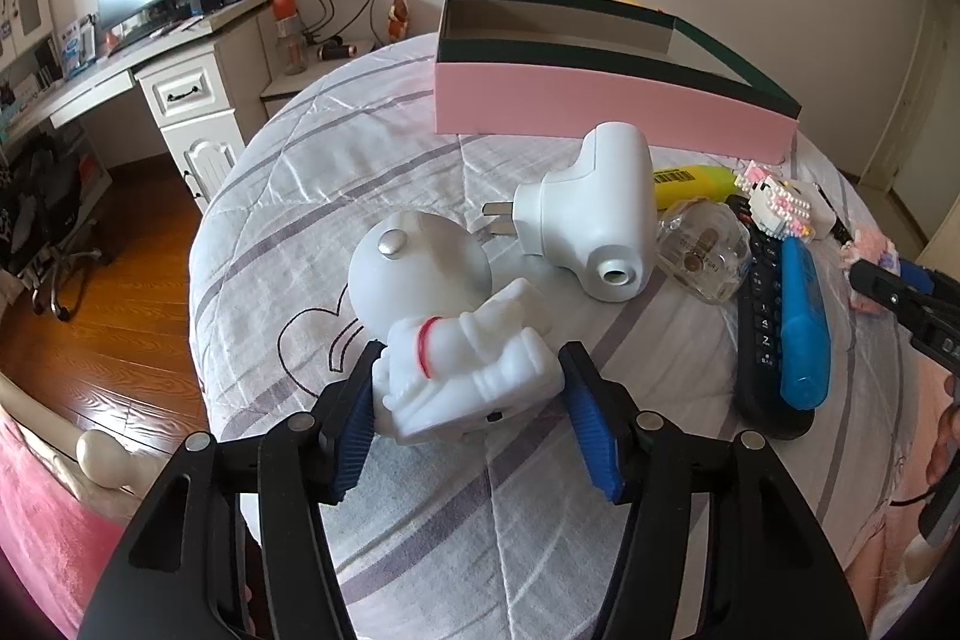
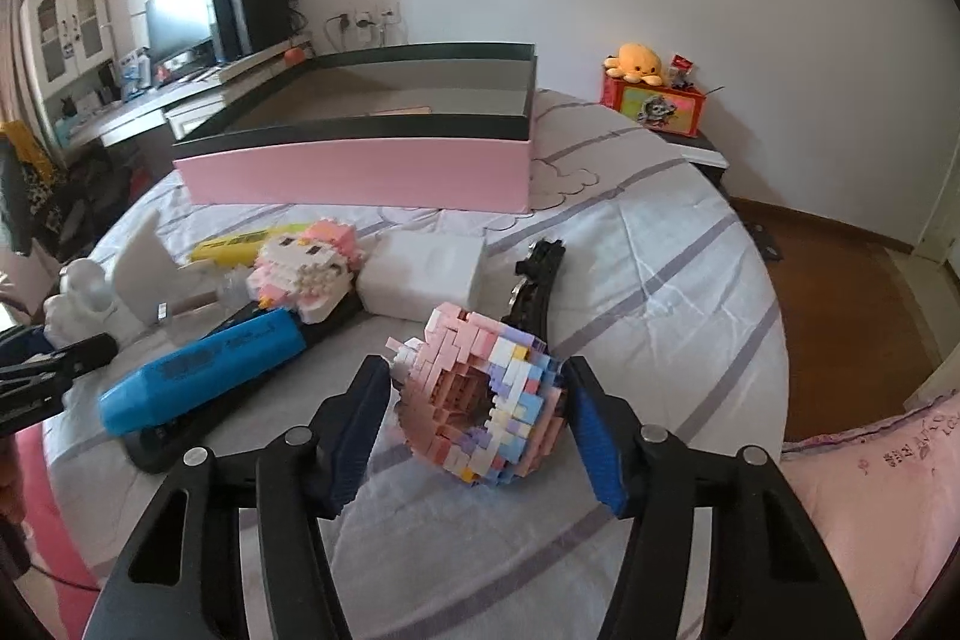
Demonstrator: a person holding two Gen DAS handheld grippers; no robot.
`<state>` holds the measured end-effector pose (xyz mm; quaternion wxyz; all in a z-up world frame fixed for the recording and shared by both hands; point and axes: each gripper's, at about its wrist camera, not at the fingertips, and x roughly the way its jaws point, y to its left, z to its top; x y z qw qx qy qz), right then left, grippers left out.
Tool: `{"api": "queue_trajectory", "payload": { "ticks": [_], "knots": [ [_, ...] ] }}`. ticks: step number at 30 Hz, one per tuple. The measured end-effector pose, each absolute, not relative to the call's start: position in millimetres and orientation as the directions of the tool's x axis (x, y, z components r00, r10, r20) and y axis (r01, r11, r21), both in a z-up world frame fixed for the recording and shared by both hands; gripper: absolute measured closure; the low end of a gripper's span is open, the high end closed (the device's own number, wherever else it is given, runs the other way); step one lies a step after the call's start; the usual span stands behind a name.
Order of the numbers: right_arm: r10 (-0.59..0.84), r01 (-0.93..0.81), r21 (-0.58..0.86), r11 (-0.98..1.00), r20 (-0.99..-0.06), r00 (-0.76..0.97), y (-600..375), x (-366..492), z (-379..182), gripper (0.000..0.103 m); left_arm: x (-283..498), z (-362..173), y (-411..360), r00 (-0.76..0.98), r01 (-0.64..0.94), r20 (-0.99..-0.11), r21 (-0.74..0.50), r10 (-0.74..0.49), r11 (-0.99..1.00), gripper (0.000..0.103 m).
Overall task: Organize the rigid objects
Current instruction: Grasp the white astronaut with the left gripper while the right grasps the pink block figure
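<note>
While the left gripper [image 1: 471, 388] slants downward from the bottom of its frame, its blue pads [image 1: 354, 430] close against the base of a white astronaut figure [image 1: 444, 334], which lies tipped on the quilt [image 1: 270, 220] at frame centre, round helmet toward the upper left, a red ring at its neck. Beyond it, right of centre, rest a white plug-in device [image 1: 591, 214], a clear round item [image 1: 705, 250], a blue highlighter [image 1: 804, 334] on a black remote [image 1: 759, 340], and a yellow highlighter [image 1: 690, 181].

Likewise slanting down, the right gripper [image 2: 480, 400] has its pads against both sides of a pink, white and blue brick-built ring [image 2: 486, 400] at lower centre, half closed around it. A pink box [image 2: 360, 166] with dark rim stands open at upper centre, behind a brick-built character [image 2: 306, 268] and a white block [image 2: 426, 274].
</note>
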<state>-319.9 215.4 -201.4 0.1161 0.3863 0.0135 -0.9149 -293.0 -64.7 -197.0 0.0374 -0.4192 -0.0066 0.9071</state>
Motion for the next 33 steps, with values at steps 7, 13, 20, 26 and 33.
{"api": "queue_trajectory", "payload": {
  "ticks": [7, 13, 20, 26, 33],
  "knots": [
    [-0.291, 0.257, 0.161, -0.953, -0.717, -0.634, 221, -310, -205, 0.043, -294, -200, -59, -0.644, -0.075, -0.762, -0.031, 0.072, -0.997, 0.027],
    [-0.28, 0.236, 0.164, -0.958, -0.716, -0.639, 216, -314, -210, 0.042, -296, -201, -59, -0.639, -0.073, -0.765, -0.035, 0.074, -0.997, 0.023],
    [-0.259, 0.234, 0.137, -0.963, -0.72, -0.644, 208, -318, -217, 0.042, -292, -199, -70, -0.662, -0.048, -0.746, -0.055, 0.073, -0.997, 0.045],
    [-0.261, 0.238, 0.134, -0.962, -0.711, -0.653, 210, -315, -217, 0.043, -290, -196, -66, -0.666, -0.054, -0.743, -0.04, 0.066, -0.998, 0.046],
    [-0.272, 0.247, 0.14, -0.959, -0.704, -0.656, 211, -315, -212, 0.045, -283, -183, -60, -0.682, -0.097, -0.725, -0.04, 0.096, -0.994, 0.046]
  ]
}}
